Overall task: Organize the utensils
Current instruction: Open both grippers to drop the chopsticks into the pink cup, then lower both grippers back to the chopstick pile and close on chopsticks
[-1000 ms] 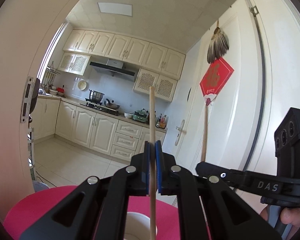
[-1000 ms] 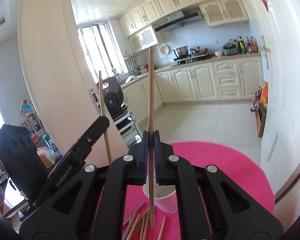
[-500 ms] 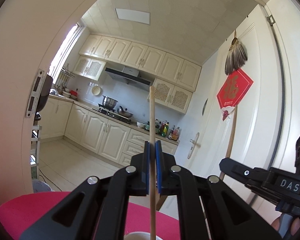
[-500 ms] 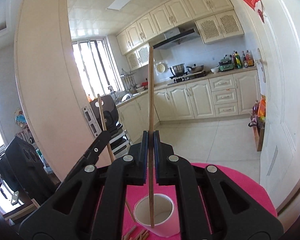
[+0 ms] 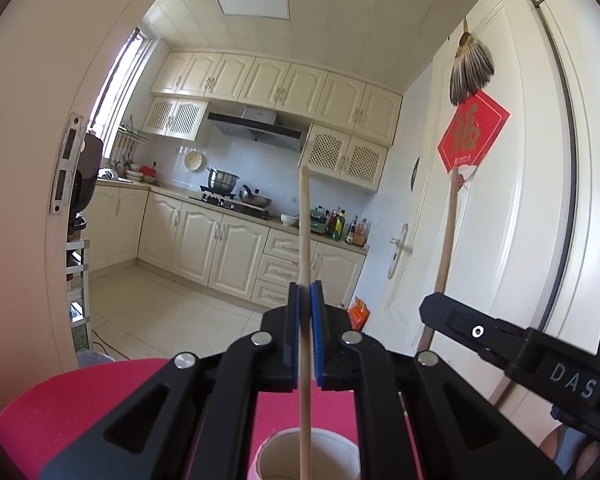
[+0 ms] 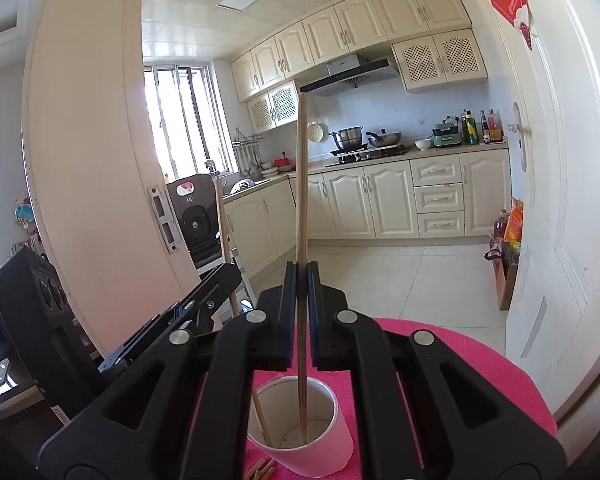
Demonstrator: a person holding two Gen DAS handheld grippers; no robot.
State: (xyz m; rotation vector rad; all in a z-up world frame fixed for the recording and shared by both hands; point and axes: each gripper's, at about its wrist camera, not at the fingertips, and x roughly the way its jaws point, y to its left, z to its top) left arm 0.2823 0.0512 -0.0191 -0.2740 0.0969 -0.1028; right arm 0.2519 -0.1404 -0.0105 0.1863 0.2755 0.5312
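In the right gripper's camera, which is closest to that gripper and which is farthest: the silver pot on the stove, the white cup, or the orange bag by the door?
1. White cup, right below the right gripper, on the pink table.
2. Orange bag, on the floor at the right, by the door.
3. Silver pot, on the stove at the far kitchen wall.

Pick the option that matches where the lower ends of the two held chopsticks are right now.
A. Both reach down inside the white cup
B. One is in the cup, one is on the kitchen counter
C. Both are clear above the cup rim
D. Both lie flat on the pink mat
A. In the right wrist view the right gripper holds its chopstick upright with the tip inside the white cup, and the left gripper's chopstick slants into the same cup.
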